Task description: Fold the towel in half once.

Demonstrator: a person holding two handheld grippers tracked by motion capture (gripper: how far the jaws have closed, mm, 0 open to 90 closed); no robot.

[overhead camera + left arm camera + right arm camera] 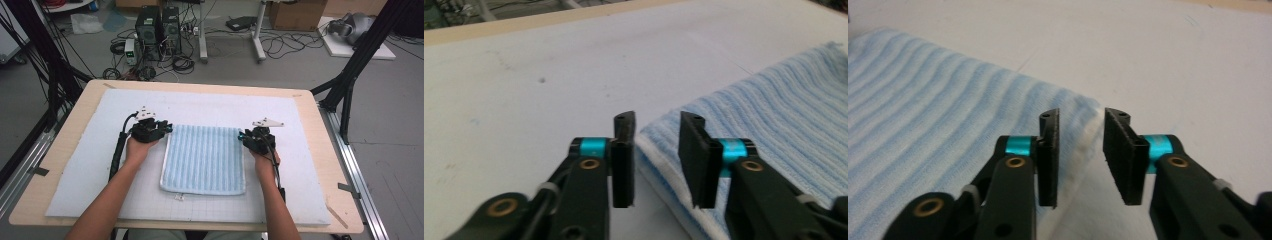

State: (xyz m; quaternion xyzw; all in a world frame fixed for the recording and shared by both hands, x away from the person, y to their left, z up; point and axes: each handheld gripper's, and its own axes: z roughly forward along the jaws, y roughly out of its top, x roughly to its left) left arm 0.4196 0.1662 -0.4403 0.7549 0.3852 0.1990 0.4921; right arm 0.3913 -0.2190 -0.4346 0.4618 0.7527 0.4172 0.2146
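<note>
High view: a folded light-blue striped towel (204,159) lies flat near the middle of a white padded mat (90,165) that covers most of the wooden worktop (334,165). The left tongs (167,129) sit at the towel's far left corner, held by the person's left hand (136,150), with a black cable trailing back along the forearm. The right tongs (242,136) sit at the towel's far right corner, held by the right hand (263,161). Each of the tongs carries a grey three-cornered plate on top. Beyond the worktop, past the towel's far edge, computer towers (159,25) and loose cables stand on the floor.

Left gripper view: the left tongs (656,122) stand apart with a clear gap, and nothing is pinched between the pads. The towel's (774,110) white-hemmed corner lies just under and beyond that gap, and the blue ribbed cloth stretches off past the jaw on the towel's side. The other jaw hangs over bare mat (524,90) beside the towel.

Right gripper view: the right tongs (1080,120) are likewise apart, clamped on nothing. The towel's (938,130) corner and pale edge lie below the gap; one jaw hangs over the striped cloth, the other over the mat (1173,65) just off the towel's edge.
</note>
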